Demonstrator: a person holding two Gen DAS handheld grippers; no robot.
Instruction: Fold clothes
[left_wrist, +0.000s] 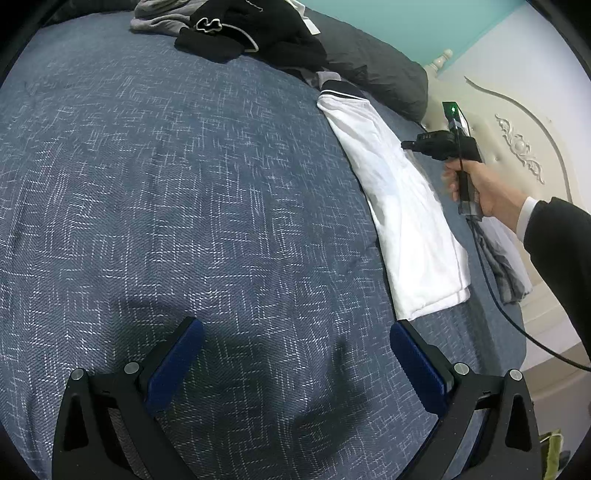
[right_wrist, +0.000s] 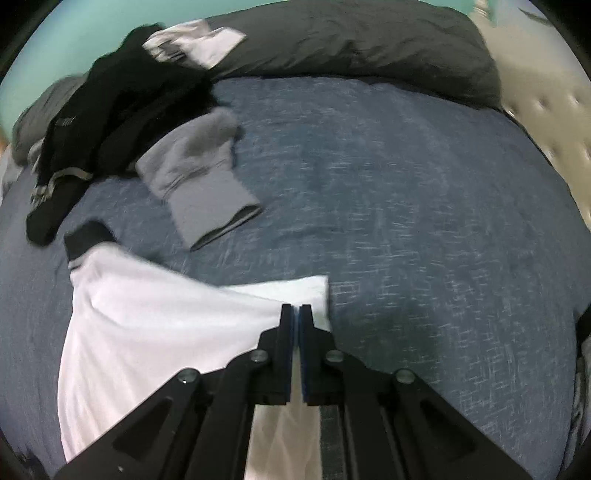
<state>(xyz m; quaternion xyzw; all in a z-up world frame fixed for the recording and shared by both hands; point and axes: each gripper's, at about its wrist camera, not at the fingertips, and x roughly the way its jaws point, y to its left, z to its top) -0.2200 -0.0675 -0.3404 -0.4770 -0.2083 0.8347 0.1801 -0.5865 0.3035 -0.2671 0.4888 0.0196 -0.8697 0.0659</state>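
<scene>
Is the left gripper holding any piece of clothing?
No, the left gripper stands wide open above the bare blue bedspread, with nothing between its fingers.

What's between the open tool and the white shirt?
Only bare blue blanket. The left wrist view shows the left tool open over it, with the white shirt lying off to the right and nothing else in between.
</scene>
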